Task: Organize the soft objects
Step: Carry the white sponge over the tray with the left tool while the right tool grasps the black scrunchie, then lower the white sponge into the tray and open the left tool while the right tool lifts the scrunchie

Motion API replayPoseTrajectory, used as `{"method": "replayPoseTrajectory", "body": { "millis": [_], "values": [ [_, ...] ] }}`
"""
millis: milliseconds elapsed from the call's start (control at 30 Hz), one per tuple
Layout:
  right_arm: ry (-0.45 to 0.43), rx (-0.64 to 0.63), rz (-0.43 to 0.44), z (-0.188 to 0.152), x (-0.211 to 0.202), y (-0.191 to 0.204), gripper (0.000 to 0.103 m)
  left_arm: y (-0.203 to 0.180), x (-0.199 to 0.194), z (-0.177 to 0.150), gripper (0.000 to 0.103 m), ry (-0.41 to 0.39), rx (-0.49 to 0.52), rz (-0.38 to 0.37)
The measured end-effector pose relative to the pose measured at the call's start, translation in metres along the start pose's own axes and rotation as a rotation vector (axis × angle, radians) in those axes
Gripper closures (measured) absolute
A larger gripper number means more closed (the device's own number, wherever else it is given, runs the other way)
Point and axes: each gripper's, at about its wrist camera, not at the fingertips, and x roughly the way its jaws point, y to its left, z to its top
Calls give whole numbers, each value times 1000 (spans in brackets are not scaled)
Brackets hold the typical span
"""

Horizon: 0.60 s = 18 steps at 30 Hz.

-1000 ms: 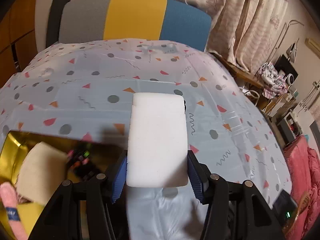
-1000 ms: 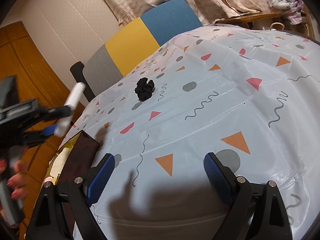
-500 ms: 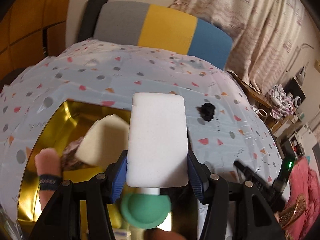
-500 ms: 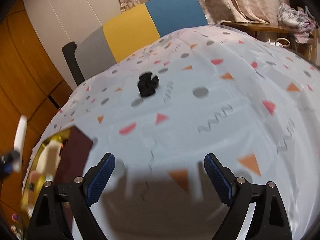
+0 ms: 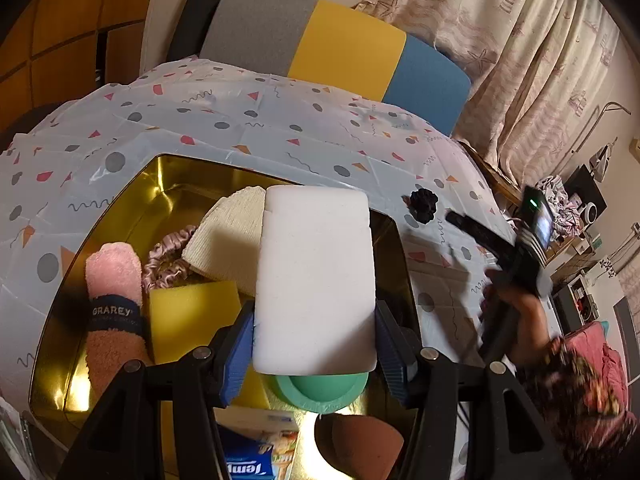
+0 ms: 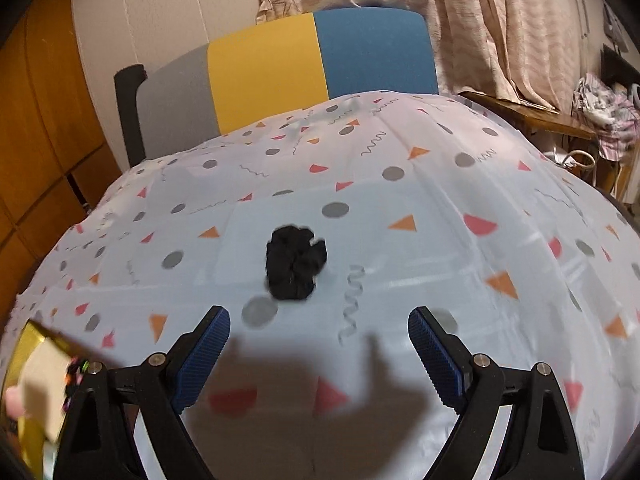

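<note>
Sponge [image 5: 315, 280] clamped in left tongs [image 5: 316, 344] above gold tray [image 5: 120, 216]; right tongs [image 6: 319, 354] wide near scrunchie [image 6: 295, 262]

Sponge [image 5: 315, 280] over tray [image 5: 120, 216]; scrunchie [image 6: 295, 262] on table, tray's right.

The table [image 6: 440, 208] wears a pale cloth dotted with triangles, circles and squiggles. Behind it, at 12 o'clock, stands a chair back [image 6: 280, 76] in grey, yellow and blue panels. Patterned beige curtains [image 6: 500, 20] hang at 1 o'clock (starfish motifs show), wooden panelling [image 6: 36, 128] fills 9 o'clock, and a cluttered wooden side table [image 6: 536, 120] sits at 3 o'clock.
</note>
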Motion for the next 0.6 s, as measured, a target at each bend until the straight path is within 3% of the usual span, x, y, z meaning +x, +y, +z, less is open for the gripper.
{"method": "replayPoseTrajectory", "body": {
  "millis": [200,300,467,600],
  "values": [
    [3,-33,-28,26,45,18,15,4,1,-3,46,10,-2,1],
    [25,-72,-35,30,64,28,30,6,4,-5,46,24,-10,2],
    [100,-86,-39,28,86,31,70,9,9,-6,46,35,-18,6],
    [78,-60,-27,24,75,25,83,9,10,-7,46,35,-21,3]
  ]
}}
